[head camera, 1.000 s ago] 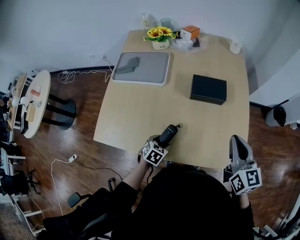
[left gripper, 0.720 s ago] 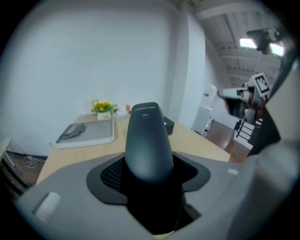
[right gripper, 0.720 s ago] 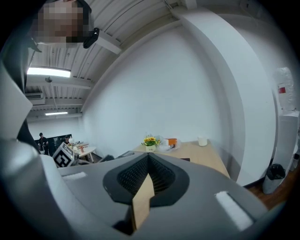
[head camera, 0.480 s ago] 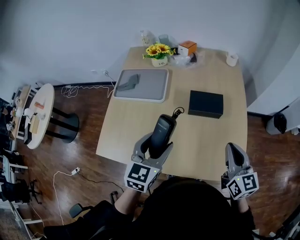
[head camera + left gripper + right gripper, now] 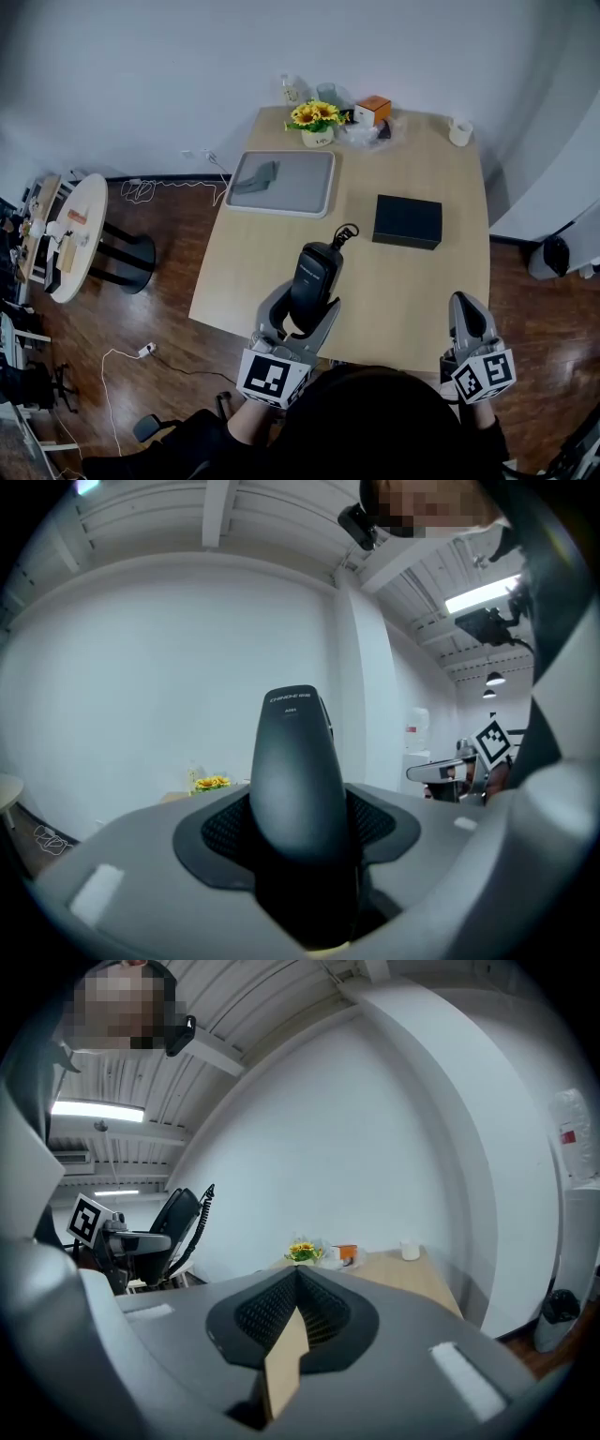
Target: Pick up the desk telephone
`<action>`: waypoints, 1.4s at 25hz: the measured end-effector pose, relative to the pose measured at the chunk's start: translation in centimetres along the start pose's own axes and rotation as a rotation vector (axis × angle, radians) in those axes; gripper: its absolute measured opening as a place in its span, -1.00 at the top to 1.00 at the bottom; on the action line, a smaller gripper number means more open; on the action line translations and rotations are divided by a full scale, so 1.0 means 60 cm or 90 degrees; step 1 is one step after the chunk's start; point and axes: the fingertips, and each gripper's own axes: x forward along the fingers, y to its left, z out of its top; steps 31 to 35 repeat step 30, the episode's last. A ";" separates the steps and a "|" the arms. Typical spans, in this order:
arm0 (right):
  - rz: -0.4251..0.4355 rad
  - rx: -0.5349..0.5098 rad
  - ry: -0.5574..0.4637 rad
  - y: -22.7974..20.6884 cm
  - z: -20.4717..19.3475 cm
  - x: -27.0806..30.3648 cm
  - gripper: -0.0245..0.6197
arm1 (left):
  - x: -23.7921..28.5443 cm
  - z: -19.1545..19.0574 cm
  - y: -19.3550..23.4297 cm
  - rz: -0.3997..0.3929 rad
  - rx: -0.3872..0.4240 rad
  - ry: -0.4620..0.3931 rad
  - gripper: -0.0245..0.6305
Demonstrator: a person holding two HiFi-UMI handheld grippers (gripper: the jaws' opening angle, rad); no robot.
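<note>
A black telephone handset point(image 5: 312, 272) is held above the near part of the wooden table point(image 5: 412, 291), its far end pointing away from me. My left gripper point(image 5: 302, 307) is shut on its lower half. In the left gripper view the handset point(image 5: 293, 771) stands up between the jaws of that gripper point(image 5: 300, 841). A short coiled cord point(image 5: 344, 232) hangs at its far end. My right gripper point(image 5: 468, 321) is shut and holds nothing, over the table's near right edge. The right gripper view shows its jaws point(image 5: 295, 1312) meeting, with the handset point(image 5: 180, 1215) off to the left.
A flat black box point(image 5: 408, 221) lies mid-table on the right. A grey tray point(image 5: 279, 183) holding a dark object sits at the back left. Sunflowers point(image 5: 315, 120), an orange box point(image 5: 373, 109) and a white cup point(image 5: 460, 133) line the far edge. A round side table point(image 5: 70, 230) stands left.
My left gripper has risen from the table's near edge with the handset in it, bringing it higher and closer to the head camera. The right gripper has barely moved.
</note>
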 end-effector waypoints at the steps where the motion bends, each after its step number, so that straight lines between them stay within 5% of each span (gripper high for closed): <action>1: 0.001 0.000 -0.002 0.000 0.001 0.000 0.92 | 0.000 -0.001 0.000 0.001 0.001 0.001 0.12; 35: 0.006 0.002 0.004 0.005 -0.004 -0.016 0.92 | -0.002 -0.006 -0.008 -0.004 0.003 0.004 0.12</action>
